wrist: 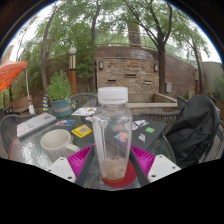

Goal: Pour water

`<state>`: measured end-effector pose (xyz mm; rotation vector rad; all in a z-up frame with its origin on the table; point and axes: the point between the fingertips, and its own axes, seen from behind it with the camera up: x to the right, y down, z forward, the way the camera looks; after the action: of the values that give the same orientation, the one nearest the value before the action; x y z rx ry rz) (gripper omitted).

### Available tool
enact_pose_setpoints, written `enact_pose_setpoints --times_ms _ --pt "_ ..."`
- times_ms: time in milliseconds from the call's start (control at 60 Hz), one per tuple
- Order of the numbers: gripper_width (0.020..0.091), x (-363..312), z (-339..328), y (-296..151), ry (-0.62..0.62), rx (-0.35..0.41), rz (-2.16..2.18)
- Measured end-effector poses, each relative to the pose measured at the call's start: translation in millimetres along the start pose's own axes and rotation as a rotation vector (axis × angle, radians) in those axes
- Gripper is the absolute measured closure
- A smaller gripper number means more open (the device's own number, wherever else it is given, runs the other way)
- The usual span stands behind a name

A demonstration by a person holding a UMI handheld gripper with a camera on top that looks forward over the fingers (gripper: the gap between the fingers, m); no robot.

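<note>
Hand-held gripper [113, 160] had both pads clamped on clear bottle [113, 135], white cap on, held upright over red coaster [120, 176] on surface [30, 145]. White mug [57, 143] sat left, nearer surface's left edge. Pouring judged not begun; tilt toward mug remained.

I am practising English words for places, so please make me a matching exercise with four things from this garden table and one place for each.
Things:
1. bottle
2. mug
3. yellow card
4. black bag

Places:
A. on the chair, right of the table
B. flat on the table, behind the mug
C. left of the bottle, beside the left finger
D. between the fingers of the gripper, on a red coaster

Pairs: 1-D, 2-C, 3-B, 4-A
</note>
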<state>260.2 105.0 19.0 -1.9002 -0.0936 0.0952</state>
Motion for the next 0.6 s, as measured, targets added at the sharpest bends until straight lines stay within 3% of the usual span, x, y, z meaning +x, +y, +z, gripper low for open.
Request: enact_pose_setpoints --times_ms 17,33,100,317,417,600 --pt "0.0265 -3 -1 5 -0.005 -0.013 0.006" --pt "0.0245 -4 -4 6 -0.007 -0.018 0.009" --pt "0.0291 -3 -15 7 0.02 -0.024 0.032" --pt "0.0273 -11 -88 17 0.174 -0.08 0.036" --pt "0.0273 -27 -147 1 0.261 -0.11 0.053" --pt "0.0269 -103 -265 -43 0.287 -0.155 0.119"
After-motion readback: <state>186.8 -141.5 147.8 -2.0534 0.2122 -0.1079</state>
